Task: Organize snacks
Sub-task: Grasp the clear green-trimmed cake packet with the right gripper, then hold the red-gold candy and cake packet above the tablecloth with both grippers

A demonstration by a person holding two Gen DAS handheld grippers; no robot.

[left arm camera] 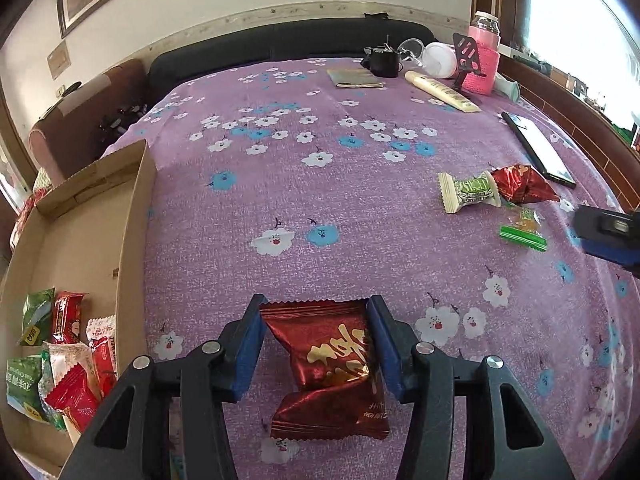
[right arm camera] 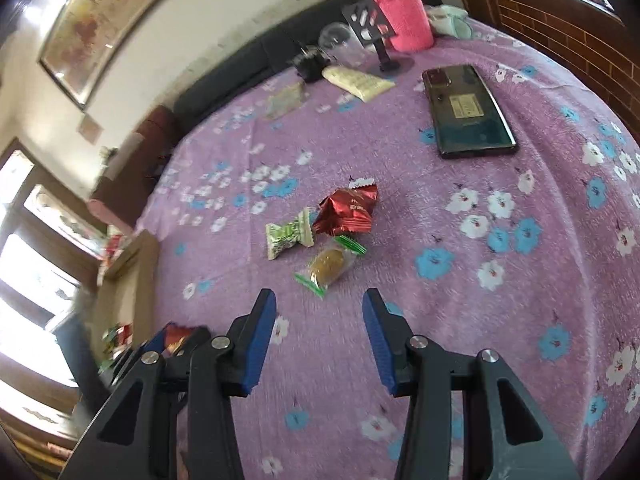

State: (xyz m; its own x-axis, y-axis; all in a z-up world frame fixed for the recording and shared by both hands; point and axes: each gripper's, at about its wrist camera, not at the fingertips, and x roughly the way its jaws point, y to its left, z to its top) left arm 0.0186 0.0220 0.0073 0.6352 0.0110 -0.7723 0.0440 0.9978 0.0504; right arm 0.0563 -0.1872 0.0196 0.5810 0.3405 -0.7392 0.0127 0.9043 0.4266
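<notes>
left wrist view: left tool (left arm camera: 316, 320) clenched on dark red snack packet (left arm camera: 334, 364), just right of cardboard box (left arm camera: 132, 216) (more snacks inside)
right tool (right arm camera: 319, 312): released, above purple cloth (right arm camera: 460, 288)
loose snacks: green candy (right arm camera: 289, 234), red packet (right arm camera: 348, 212), clear-wrapped sweet (right arm camera: 329, 266)

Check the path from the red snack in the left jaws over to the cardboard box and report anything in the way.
Nothing visible blocks it. The red snack packet sits between the left gripper jaws; only bare purple cloth lies before the cardboard box and its low near wall.
</notes>
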